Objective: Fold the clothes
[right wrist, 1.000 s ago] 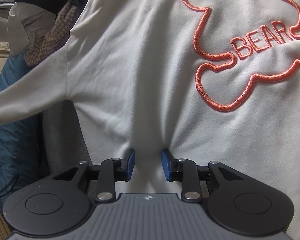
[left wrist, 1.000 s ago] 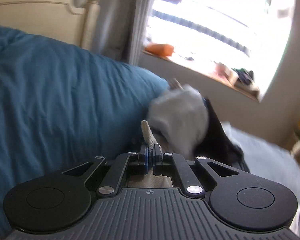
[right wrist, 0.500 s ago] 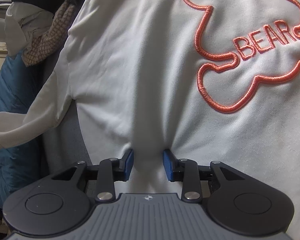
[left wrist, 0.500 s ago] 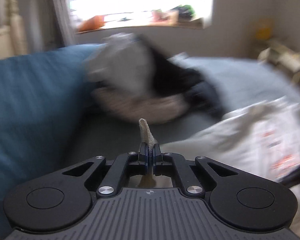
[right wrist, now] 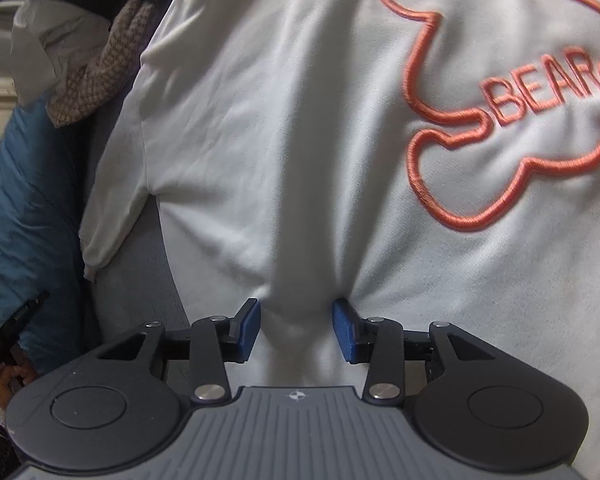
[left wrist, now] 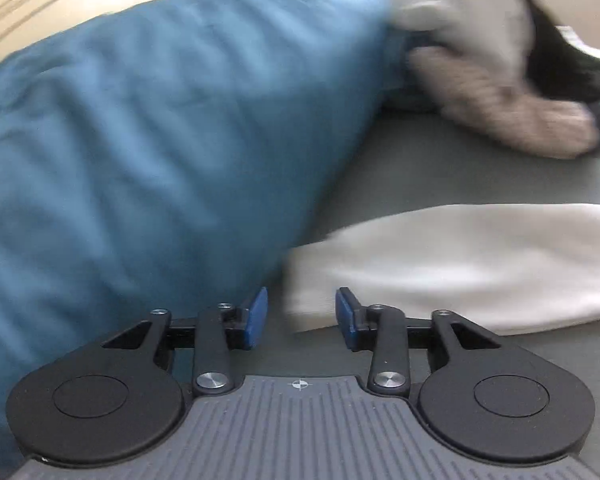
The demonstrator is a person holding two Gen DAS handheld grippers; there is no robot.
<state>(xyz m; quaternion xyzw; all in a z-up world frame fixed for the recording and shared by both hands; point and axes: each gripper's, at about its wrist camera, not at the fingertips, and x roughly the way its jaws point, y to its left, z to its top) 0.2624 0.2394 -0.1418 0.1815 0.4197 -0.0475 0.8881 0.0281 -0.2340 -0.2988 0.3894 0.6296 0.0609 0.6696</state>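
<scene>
A white sweatshirt (right wrist: 300,140) with an orange embroidered bear outline and the word BEAR lies flat on the grey bed sheet (left wrist: 440,168). My right gripper (right wrist: 296,324) is at its lower hem. Its jaws are opening, with a raised ridge of fabric between the blue pads (right wrist: 346,332). The sweatshirt's left sleeve (left wrist: 460,264) lies across the sheet. My left gripper (left wrist: 302,312) is low over the sleeve's cuff end; its jaws are opening and the cuff lies loose between them. In the right wrist view the sleeve (right wrist: 116,200) hangs along the body's left side.
A bulky blue duvet (left wrist: 140,140) rises on the left, close beside the left gripper, and shows again as the blue duvet (right wrist: 16,208). A pile of other clothes (left wrist: 500,92), grey, knitted beige and black, lies at the back. A hand (right wrist: 12,376) shows at the lower left edge.
The left gripper came down from the air to the bed and opened, letting go of the sleeve cuff. The sleeve dropped beside the sweatshirt. The right jaws widened slightly and stayed in place.
</scene>
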